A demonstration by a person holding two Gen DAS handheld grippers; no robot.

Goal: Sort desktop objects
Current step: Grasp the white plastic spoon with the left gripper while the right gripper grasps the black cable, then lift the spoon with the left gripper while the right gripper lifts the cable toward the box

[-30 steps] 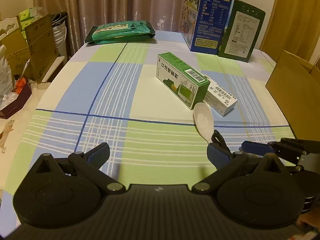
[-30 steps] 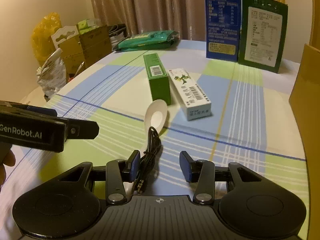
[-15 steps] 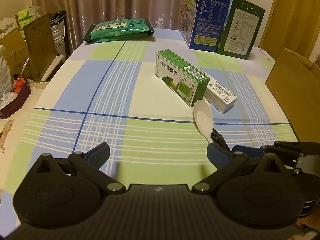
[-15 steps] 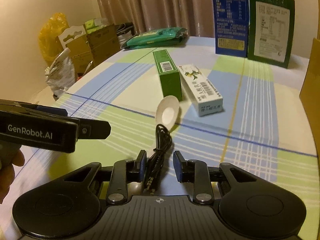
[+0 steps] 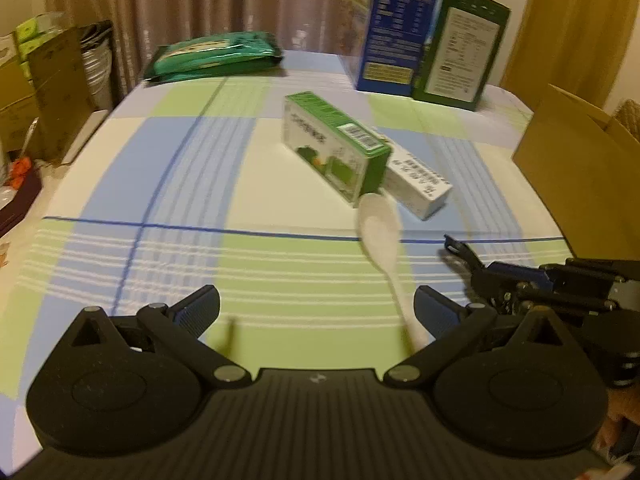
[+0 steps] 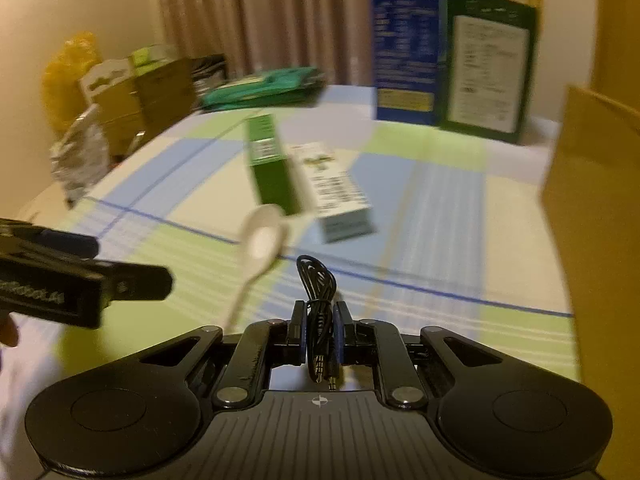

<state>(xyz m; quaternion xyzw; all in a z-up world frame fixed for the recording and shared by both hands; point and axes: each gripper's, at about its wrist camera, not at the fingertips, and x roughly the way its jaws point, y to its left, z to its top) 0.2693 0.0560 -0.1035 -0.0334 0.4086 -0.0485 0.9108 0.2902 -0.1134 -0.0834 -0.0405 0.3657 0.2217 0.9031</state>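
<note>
Checked cloth in pale blue, green and cream covers the bench (image 5: 168,184), which carries everything here. At its far edge stand a tall blue carton (image 5: 394,24) and, touching it on the right, a dark green carton (image 5: 460,52). A brown cardboard box (image 5: 576,168) sits at the right edge of the bench. A flat teal packet (image 5: 214,56) lies far left, near the curtain. Mid-bench, a green box (image 5: 336,146) lies on its side with a white box (image 5: 418,182) just beside it, the two touching along their length. A white spoon (image 5: 382,236) lies with its bowl against the near end of the green box, handle running toward the left gripper (image 5: 316,312). That gripper hangs over the cloth with jaws spread wide, nothing between them; the spoon handle ends just inside its right finger. The right gripper (image 6: 320,332) has just been closing its jaws, and they now pinch a coiled black audio cable (image 6: 318,288), loop sticking out forward past the fingertips, the two plug ends pointing back toward the camera. Both views are blurred.
</note>
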